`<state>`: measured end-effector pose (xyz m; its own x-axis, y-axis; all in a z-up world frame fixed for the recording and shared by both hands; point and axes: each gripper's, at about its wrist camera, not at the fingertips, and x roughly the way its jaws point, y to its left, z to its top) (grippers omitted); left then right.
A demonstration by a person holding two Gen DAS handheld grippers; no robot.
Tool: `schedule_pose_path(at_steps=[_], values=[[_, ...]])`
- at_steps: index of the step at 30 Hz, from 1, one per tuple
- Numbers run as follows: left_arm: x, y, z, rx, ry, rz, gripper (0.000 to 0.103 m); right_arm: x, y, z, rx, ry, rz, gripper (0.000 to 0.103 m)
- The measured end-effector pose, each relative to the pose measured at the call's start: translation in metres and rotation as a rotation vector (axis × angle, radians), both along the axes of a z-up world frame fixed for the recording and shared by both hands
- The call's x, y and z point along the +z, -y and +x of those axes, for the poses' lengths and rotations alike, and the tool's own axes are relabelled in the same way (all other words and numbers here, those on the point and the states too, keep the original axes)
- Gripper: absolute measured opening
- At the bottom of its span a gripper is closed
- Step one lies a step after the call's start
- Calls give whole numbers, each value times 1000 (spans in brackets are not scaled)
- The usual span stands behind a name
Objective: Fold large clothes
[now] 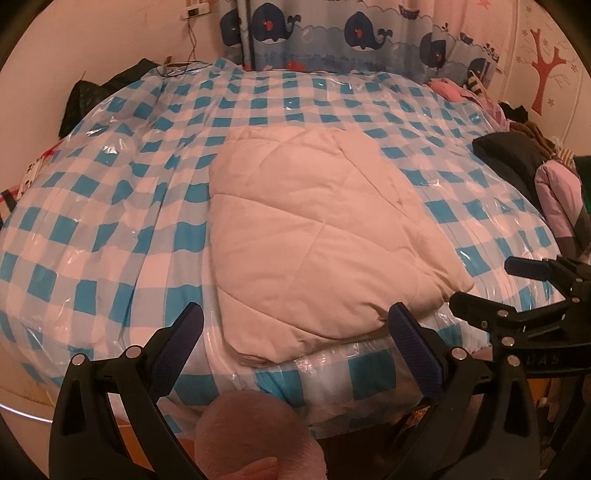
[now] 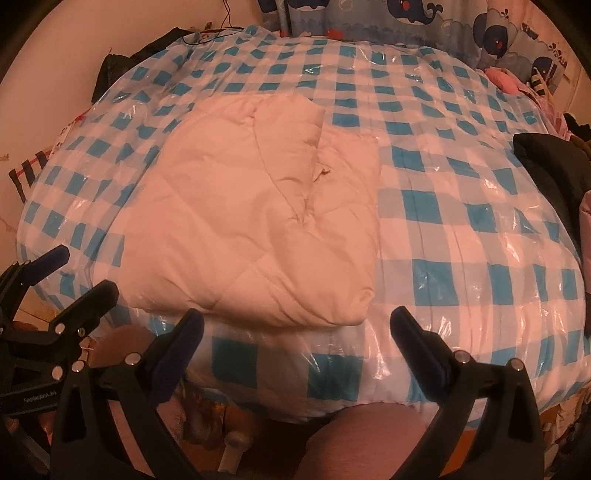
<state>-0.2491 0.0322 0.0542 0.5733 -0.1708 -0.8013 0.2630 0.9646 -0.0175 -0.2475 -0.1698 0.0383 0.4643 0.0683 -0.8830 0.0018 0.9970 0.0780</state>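
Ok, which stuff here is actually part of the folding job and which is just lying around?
Part of the job:
- cream quilted garment, folded on the checked bed cover
- left gripper, jaws open
- right gripper, jaws open

Just lying about:
- dark garment
- pink clothes pile
- whale curtain

The bed (image 1: 110, 206) carries a blue-and-white checked cover under a clear, glossy plastic sheet (image 2: 480, 229). A folded cream quilted garment (image 1: 317, 236) lies flat near its front edge, around the middle. A dark garment (image 1: 513, 162) and pink clothes (image 1: 554, 195) are piled at the right edge.
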Motion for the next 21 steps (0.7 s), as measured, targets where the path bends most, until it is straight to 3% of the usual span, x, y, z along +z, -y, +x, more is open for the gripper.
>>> schedule_pose_path(at_steps=[21], values=[[-5,-2,7,49,12,77,96,-9,1,1,5,-24,56,97]])
